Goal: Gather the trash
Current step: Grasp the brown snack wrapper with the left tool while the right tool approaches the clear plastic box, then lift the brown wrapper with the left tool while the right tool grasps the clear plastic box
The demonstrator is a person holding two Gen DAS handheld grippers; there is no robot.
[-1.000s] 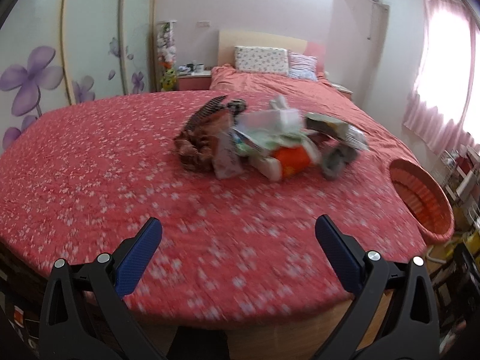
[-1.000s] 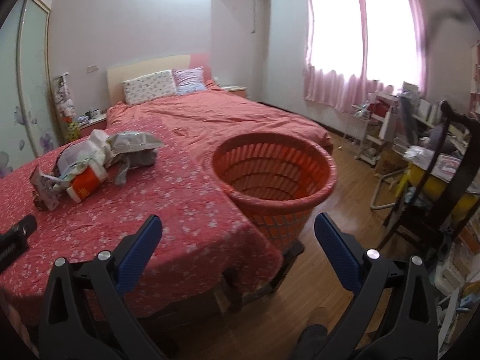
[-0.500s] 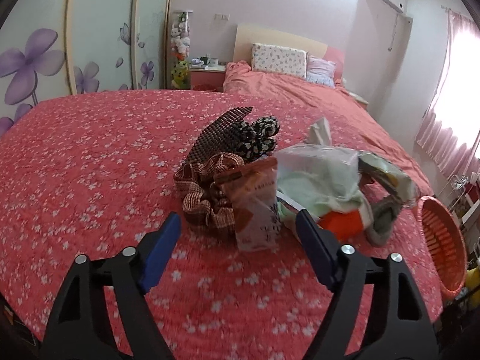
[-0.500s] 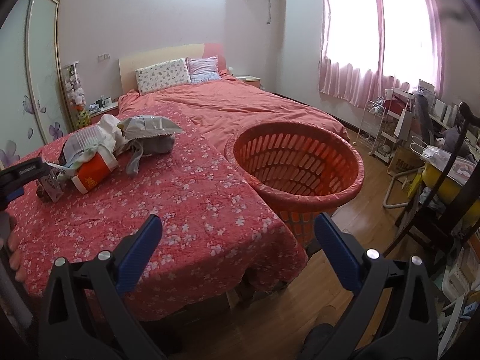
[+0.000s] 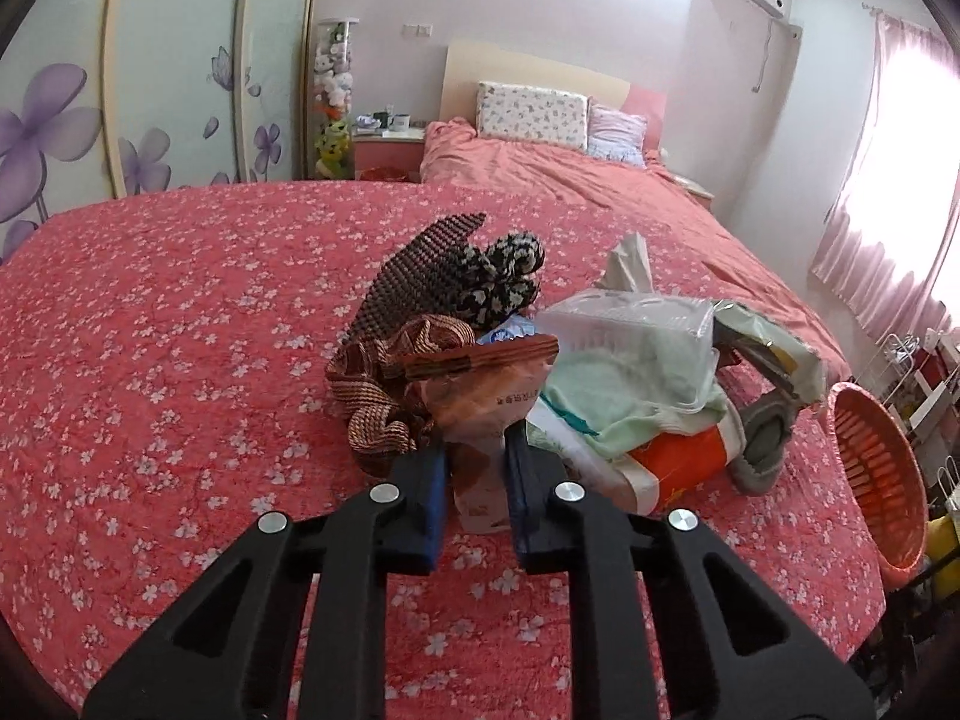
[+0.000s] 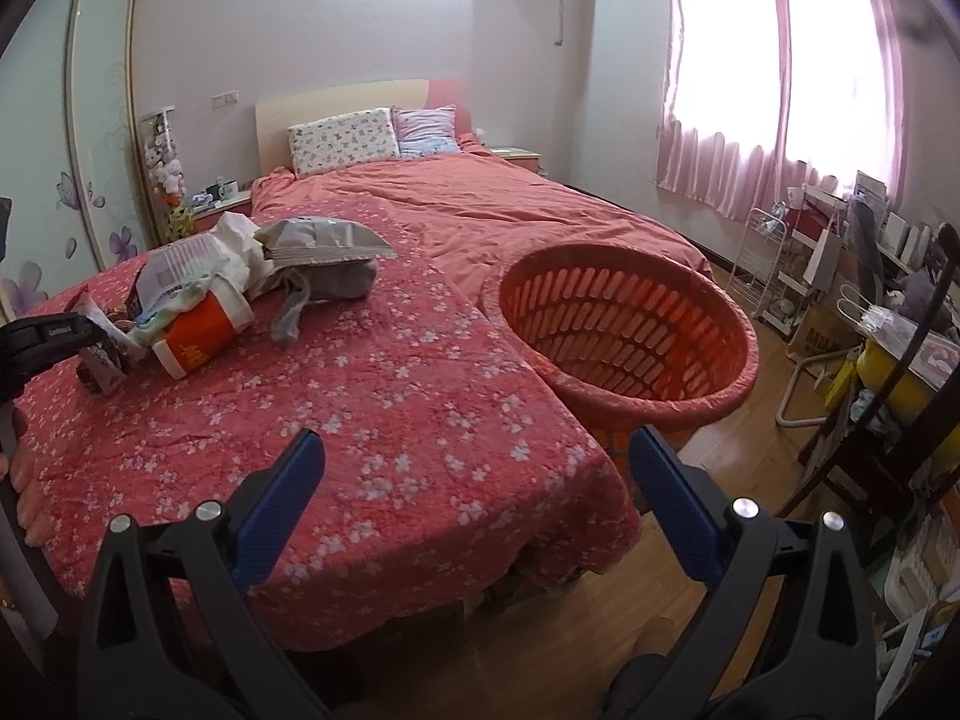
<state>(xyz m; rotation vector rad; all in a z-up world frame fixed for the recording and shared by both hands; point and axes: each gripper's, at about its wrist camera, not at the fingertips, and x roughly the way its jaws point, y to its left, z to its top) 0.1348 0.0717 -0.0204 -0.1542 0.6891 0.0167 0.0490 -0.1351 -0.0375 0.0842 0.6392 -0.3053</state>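
Daylight pours through the pink curtains (image 6: 780,78), which are blown out to near white in the right wrist view and flare along the right edge of the left wrist view (image 5: 900,192). The rest of the room is evenly and softly lit, with a faint shadow under the pile of trash (image 5: 600,396) on the bedspread (image 5: 180,372). Both pictures are sharp at the centre, strongly bent by the fisheye lens, and dark at the corners.

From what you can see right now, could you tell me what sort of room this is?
A home bedroom, most likely. There is a bed with pillows against a headboard, a sliding wardrobe and pink curtains at the window.
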